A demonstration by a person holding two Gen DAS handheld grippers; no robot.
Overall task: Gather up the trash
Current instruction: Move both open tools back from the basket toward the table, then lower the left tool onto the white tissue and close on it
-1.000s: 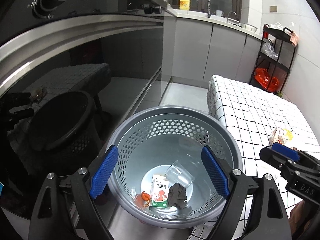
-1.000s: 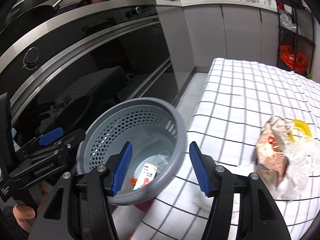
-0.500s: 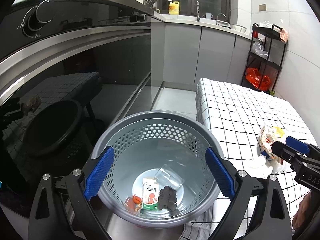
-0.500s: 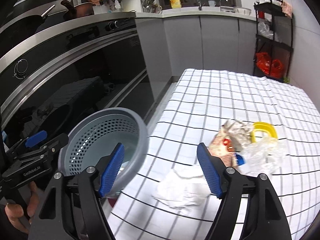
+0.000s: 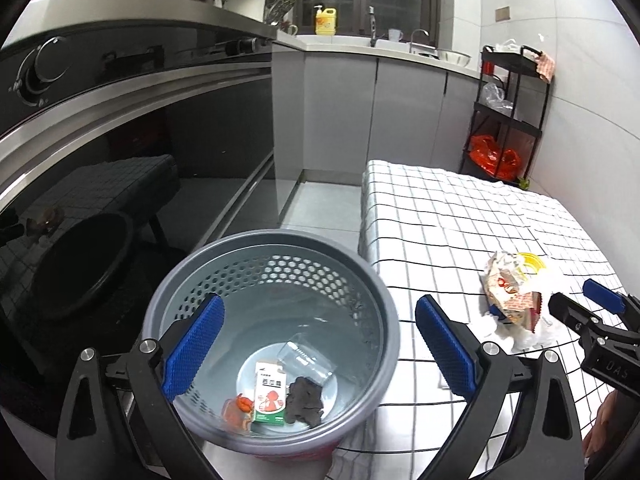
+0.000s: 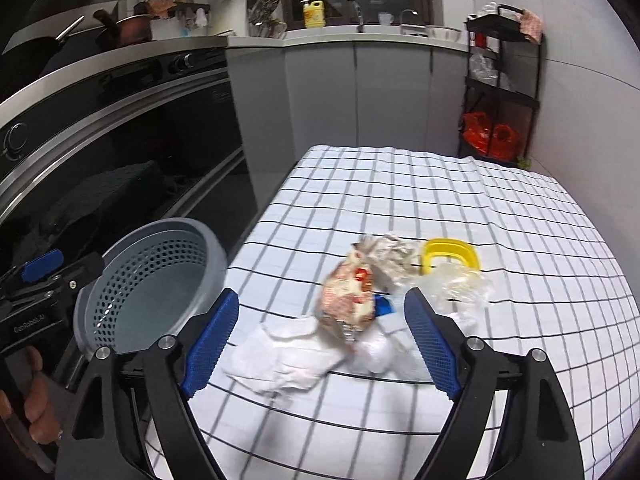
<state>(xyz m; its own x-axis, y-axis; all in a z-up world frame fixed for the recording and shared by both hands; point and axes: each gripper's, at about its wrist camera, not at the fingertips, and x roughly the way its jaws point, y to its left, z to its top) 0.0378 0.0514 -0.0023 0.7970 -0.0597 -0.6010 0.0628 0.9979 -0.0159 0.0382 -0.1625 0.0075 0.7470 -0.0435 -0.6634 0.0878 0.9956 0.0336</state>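
Note:
A grey perforated bin (image 5: pixel 276 264) stands at the left edge of the checked table; it also shows in the right wrist view (image 6: pixel 160 280). Inside lie a small green-and-white carton (image 5: pixel 271 398), a clear plastic cup (image 5: pixel 306 360), a dark scrap (image 5: pixel 306 400) and an orange wrapper (image 5: pixel 238 410). My left gripper (image 5: pixel 320 348) is open and empty above the bin. My right gripper (image 6: pixel 320 336) is open and empty, just short of a trash pile: a crumpled snack wrapper (image 6: pixel 348 300), a white tissue (image 6: pixel 280 356), clear plastic (image 6: pixel 456 284) and a yellow lid (image 6: pixel 450 258).
The table has a white black-checked cloth (image 6: pixel 440 188). A dark oven front (image 5: pixel 140 140) runs along the left. Grey cabinets (image 5: pixel 400 112) and a black shelf rack with orange bags (image 5: pixel 504 120) stand at the back.
My right gripper has swung right, from over the bin to facing the trash pile on the cloth. My left gripper has drawn back slightly from the bin.

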